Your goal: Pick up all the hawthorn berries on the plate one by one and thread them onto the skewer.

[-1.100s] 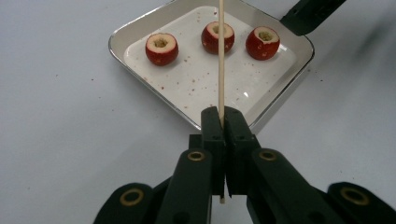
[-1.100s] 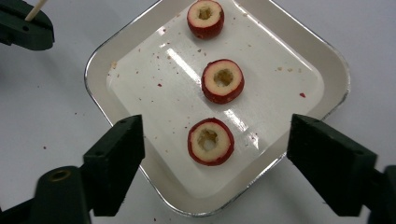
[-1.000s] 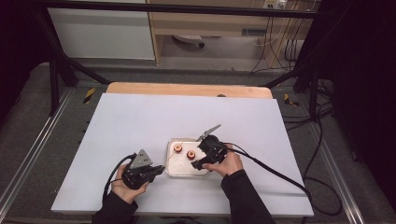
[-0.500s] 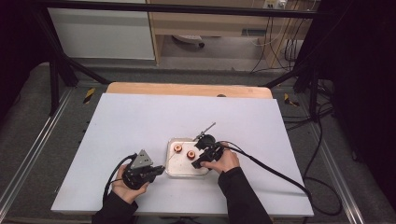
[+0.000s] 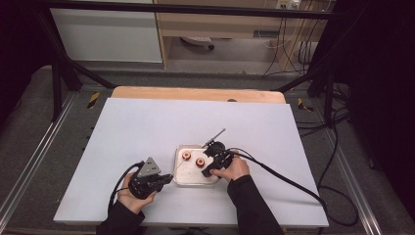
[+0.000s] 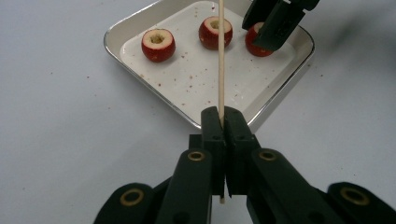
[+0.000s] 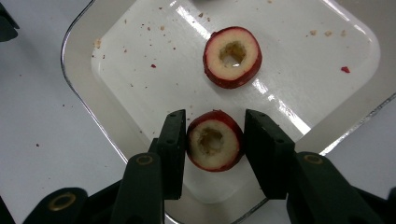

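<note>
Cored red fruit (image 7: 215, 145) sits between the right gripper (image 7: 214, 154) fingers, whose gap has just been narrowing: the left pad touches the skin, the right stands just off it, so no grip yet. Capture appears imminent. It rests in the white tray (image 7: 116, 126), another piece (image 7: 232, 57) beyond the fingertips. Left gripper (image 6: 222, 122) fingers are clamped on a wooden skewer (image 6: 220, 56) pointing toward the tray, ready for threading.

A black gripper (image 6: 275, 21) is covering much of the 3rd cored red fruit (image 6: 254, 44) in the left gripper view, while the wooden skewer (image 6: 221, 60) is running off the top edge.
</note>
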Available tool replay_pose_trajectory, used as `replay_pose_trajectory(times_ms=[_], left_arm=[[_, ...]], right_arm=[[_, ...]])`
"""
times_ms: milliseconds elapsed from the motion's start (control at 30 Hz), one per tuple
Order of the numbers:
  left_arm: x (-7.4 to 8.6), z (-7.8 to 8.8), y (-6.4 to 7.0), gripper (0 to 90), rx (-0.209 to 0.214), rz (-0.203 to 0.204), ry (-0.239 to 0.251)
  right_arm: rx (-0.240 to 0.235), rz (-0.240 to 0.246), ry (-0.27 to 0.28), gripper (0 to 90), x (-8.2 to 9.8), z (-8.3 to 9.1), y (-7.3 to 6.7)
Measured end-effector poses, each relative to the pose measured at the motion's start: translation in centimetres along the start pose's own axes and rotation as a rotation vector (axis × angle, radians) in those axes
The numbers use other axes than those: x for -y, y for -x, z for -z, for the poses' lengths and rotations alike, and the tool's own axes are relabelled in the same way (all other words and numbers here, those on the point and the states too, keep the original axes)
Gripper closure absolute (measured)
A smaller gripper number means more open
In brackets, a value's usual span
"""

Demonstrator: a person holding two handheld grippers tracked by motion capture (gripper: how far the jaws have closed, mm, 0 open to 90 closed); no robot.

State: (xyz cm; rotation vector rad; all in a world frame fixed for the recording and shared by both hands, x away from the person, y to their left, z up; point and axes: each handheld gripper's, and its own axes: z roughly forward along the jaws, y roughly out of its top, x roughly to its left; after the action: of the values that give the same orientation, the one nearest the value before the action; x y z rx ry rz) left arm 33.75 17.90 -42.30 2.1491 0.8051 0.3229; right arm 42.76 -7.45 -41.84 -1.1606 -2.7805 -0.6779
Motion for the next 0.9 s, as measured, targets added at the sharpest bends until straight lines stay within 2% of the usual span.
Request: replay_pose_trajectory(times_ms=[100, 300, 400, 433, 467, 533, 667, 700, 733, 767, 800, 833, 867, 900], left_arm=[[0.0, 0.1, 0.0, 88.2, -0.002, 0.003, 0.006], [0.0, 0.2, 0.1, 88.3, -0.007, 0.005, 0.021], [0.0, 0.4, 0.1, 88.2, -0.01, 0.012, 0.035], [0.0, 0.4, 0.1, 88.3, -0.01, 0.012, 0.035], [0.0, 0.4, 0.1, 88.3, -0.012, 0.017, 0.04], [0.0, 0.4, 0.1, 88.2, -0.012, 0.02, 0.043], [0.1, 0.4, 0.1, 88.2, -0.016, 0.035, 0.049], [0.1, 0.5, 0.1, 88.2, -0.019, 0.038, 0.049], [0.1, 0.5, 0.1, 88.2, -0.022, 0.041, 0.051], [0.1, 0.5, 0.1, 88.2, -0.024, 0.044, 0.051], [0.1, 0.5, 0.1, 88.2, -0.024, 0.047, 0.052], [0.1, 0.4, 0.1, 88.2, -0.025, 0.048, 0.053], [0.1, 0.4, 0.2, 88.2, -0.025, 0.053, 0.055], [0.1, 0.4, 0.2, 88.2, -0.025, 0.053, 0.055]], right_arm=[[-0.005, -0.016, 0.013, 60.4, 0.0, 0.2, -0.1], [-0.034, -0.039, 0.102, 60.5, 0.1, 2.1, -0.1], [-0.039, -0.057, 0.163, 60.5, 0.3, 3.1, -0.2], [-0.039, -0.057, 0.163, 60.5, 0.3, 3.1, -0.2], [-0.06, -0.075, 0.209, 60.5, 0.5, 3.6, -0.1], [-0.064, -0.084, 0.225, 60.6, 0.7, 3.8, 0.0], [-0.109, -0.131, 0.338, 60.6, 1.6, 4.5, 0.5], [-0.109, -0.131, 0.338, 60.6, 1.6, 4.5, 0.5], [-0.131, -0.157, 0.394, 60.6, 2.0, 4.8, 0.8], [-0.131, -0.157, 0.394, 60.6, 2.0, 4.8, 0.8], [-0.151, -0.182, 0.447, 60.6, 2.3, 5.0, 1.0], [-0.151, -0.182, 0.447, 60.6, 2.3, 5.0, 1.0], [-0.177, -0.204, 0.497, 60.6, 2.6, 5.2, 1.1], [-0.186, -0.218, 0.52, 60.7, 2.7, 5.2, 1.1]])
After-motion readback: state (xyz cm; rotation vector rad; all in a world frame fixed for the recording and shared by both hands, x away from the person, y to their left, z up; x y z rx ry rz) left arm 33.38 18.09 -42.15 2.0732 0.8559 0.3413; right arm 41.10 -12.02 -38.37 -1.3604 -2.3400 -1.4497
